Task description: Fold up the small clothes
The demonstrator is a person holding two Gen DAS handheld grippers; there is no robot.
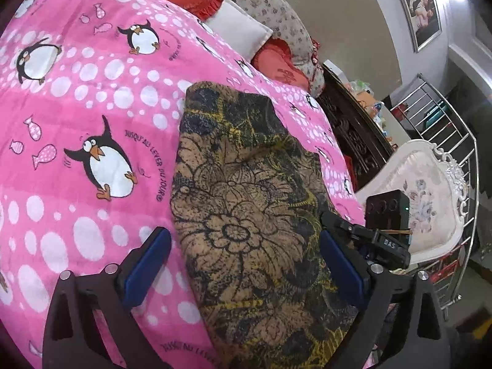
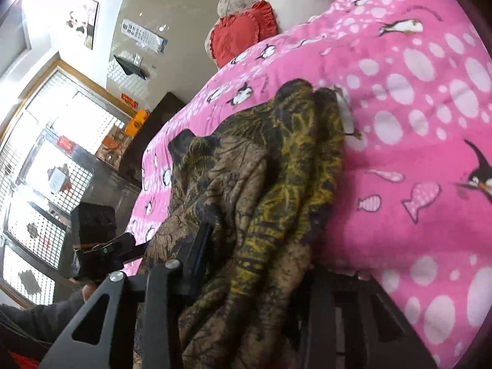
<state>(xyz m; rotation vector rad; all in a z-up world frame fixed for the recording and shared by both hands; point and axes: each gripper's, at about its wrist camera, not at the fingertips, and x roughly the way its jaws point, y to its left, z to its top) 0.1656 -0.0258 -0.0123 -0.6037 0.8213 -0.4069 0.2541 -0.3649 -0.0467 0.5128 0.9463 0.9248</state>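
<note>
Downward-tilted, left tongs (image 1: 246,264) gape over floral garment (image 1: 246,190); right tongs (image 2: 255,264) straddle it

The bed (image 1: 77,98) carried a pink cover with penguins. On it, near one side edge, lay a brown flowered garment (image 1: 246,215) (partly folded). Cushions (image 1: 240,30) rested at the head end.

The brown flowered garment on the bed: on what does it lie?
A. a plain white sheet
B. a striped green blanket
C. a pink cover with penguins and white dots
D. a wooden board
C: the brown flowered garment lies on a pink cover printed with penguins, small fish and white dots.
</note>
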